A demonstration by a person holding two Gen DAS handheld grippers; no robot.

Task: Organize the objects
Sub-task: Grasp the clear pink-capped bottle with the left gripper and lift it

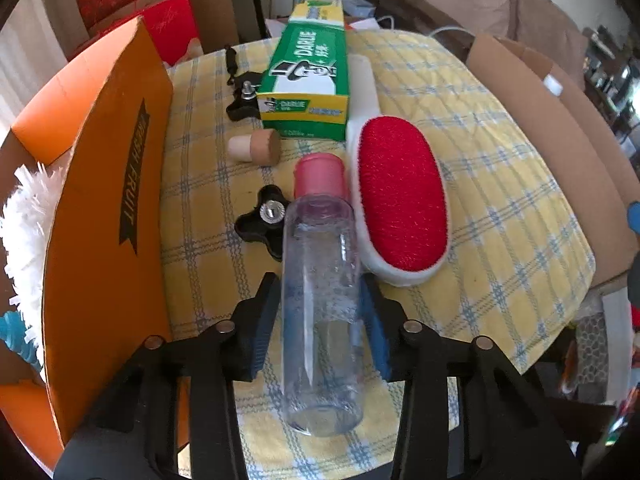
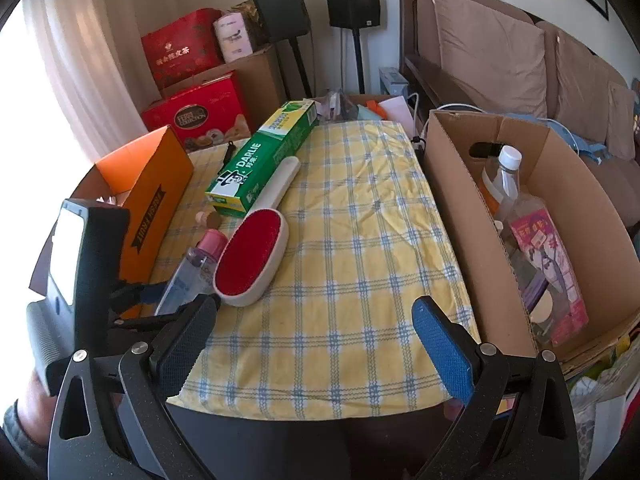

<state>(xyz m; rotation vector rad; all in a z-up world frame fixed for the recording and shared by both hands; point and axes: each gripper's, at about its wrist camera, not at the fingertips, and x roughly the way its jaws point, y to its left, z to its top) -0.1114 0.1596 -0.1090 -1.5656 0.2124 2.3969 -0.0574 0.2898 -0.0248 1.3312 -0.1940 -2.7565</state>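
Yellow checked cloth covered the worktop (image 2: pixel 352 240), with sofa cushions behind. At the far left stood an orange box (image 1: pixel 108 208), open-topped, something white and fluffy inside. Just beside it the left tool (image 1: pixel 318 320) had its pads pressed on both sides of a clear bottle (image 1: pixel 320 304) with a pink cap, which lay on the cloth pointing away. It looked nearly empty, so probably light; the smooth round plastic wall would likely be slippery and give a little under squeeze, so the mid-body hold seemed sensible. Touching its right side lay a red-faced lint brush (image 1: pixel 400 204), a green toothpaste carton (image 1: pixel 308 76) beyond. The right tool (image 2: pixel 312 344) hung apart over bare cloth, holding nothing. A brown carton (image 2: pixel 452 208) stood rightmost.
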